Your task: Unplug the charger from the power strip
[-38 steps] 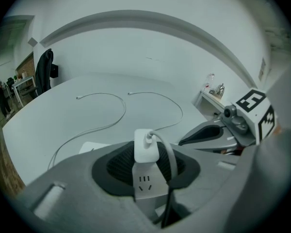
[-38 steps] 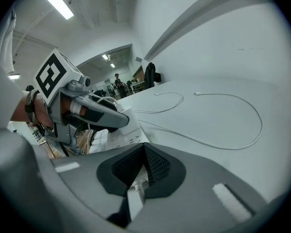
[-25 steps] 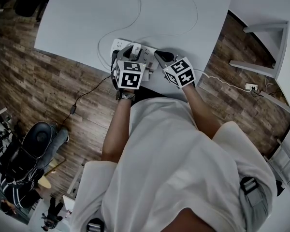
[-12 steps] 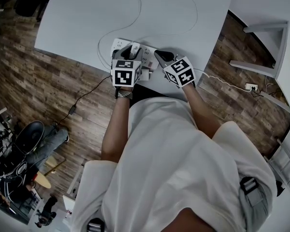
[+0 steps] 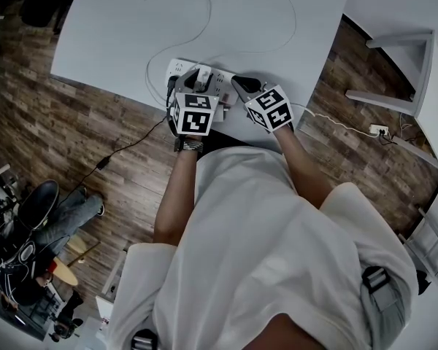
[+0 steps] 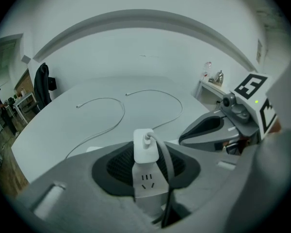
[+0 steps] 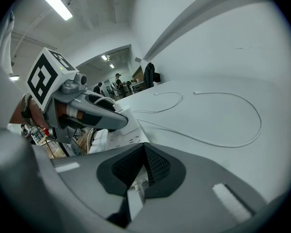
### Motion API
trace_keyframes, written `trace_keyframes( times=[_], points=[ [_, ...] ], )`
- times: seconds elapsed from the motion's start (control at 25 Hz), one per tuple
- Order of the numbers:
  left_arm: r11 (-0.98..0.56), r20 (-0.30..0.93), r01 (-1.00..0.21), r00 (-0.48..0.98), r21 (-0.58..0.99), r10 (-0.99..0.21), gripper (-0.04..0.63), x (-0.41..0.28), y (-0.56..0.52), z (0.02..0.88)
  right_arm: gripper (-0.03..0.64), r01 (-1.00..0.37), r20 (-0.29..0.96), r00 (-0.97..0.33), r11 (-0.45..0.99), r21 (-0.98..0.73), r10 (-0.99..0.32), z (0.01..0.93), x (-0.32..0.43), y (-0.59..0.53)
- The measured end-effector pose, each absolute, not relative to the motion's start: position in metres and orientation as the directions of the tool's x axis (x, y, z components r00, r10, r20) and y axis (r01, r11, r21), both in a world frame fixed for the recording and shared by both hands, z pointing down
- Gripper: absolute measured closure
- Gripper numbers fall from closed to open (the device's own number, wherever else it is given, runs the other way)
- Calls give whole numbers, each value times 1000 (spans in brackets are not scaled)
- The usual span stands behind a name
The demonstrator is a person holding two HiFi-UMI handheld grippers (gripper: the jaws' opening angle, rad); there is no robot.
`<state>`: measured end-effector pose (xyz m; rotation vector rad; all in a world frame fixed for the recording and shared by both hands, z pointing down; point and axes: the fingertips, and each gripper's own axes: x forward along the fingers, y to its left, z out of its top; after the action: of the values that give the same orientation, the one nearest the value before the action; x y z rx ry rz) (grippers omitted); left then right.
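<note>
Since ppl will ask where the charger (image 6: 145,147) is: it's seated in the power strip (image 5: 177,68), cable coming out its top. The strip lies along the near edge of the white table (image 5: 117,28). Not pulled out yet afaict.

Left gripper (image 5: 192,87) has the charger between its fingers. Jaws are roughly half apart, black pads (image 6: 117,165) snug on both sides of the white block, w/ one socket face showing right below it.

Right gripper (image 5: 242,86) sits just beside it, at the strip's right end. Its pads (image 7: 157,165) meet at the top and pinch sth thin and white lower down, looks like the strip's end where the cord leaves.

Two loose white cables (image 5: 204,20) loop across the tabletop beyond.
</note>
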<state>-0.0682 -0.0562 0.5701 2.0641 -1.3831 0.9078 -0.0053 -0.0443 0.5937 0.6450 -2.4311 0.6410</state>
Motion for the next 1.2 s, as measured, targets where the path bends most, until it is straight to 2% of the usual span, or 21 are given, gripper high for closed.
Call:
trace_keyframes(
  times=[0.12, 0.44, 0.76, 1.2],
  points=[
    [-356, 749, -934, 267, 44, -607, 453, -67, -48, 572, 615, -559, 602, -739, 775, -295, -303, 596, -4, -37],
    [-282, 731, -938, 334, 199, -595, 451, -82, -74, 568, 615, -560, 606, -738, 770, -305, -297, 591, -14, -62],
    [-315, 748, -945, 269, 84, -607, 453, -65, -67, 569, 615, -558, 600, -742, 772, -304, -300, 592, 2, -55],
    [-370, 761, -929, 244, 6, -601, 451, -63, -67, 566, 615, -561, 607, -736, 772, -298, -300, 591, -1, -56]
  ],
)
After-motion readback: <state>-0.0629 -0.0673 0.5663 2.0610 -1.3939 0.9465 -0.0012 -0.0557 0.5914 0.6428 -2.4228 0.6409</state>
